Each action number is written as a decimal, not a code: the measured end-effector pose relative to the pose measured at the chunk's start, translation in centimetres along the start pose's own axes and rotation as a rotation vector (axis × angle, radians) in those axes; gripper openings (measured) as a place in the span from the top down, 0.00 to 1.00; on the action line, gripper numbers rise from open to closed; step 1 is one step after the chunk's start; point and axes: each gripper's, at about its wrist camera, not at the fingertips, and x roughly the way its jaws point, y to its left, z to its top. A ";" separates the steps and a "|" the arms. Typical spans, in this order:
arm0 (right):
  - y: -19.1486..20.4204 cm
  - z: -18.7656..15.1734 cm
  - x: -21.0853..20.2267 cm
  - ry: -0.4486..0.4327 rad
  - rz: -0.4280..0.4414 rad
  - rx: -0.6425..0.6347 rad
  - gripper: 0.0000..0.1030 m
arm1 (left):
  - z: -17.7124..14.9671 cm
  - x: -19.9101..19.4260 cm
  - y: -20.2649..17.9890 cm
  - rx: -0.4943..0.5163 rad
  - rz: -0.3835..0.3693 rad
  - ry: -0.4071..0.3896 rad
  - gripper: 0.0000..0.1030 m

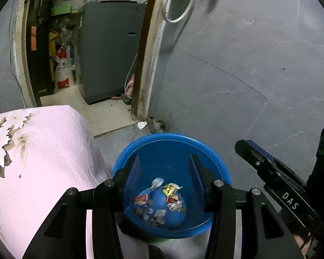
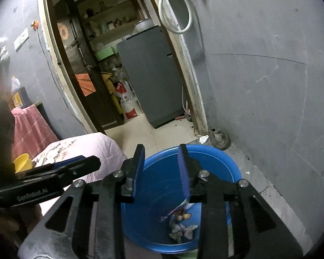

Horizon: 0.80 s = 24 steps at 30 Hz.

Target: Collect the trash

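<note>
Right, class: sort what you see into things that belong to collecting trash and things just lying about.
Job:
- round blue plastic basin
- crumpled wrappers inside it
- white paper scrap on the floor
- left gripper
- right gripper

Lying about:
- grey metal cabinet
- pink floral cloth
- yellow plastic bowl

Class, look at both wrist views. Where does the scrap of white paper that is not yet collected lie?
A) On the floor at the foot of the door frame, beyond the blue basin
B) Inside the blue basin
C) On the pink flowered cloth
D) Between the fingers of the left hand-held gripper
A: the white paper scrap lies on the floor by the door frame, just past the blue basin.
</note>
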 end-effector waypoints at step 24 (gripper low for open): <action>4.6 0.2 -4.0 -0.040 0.035 -0.042 0.41 | -1.1 -8.3 2.0 -0.061 0.078 -0.108 0.52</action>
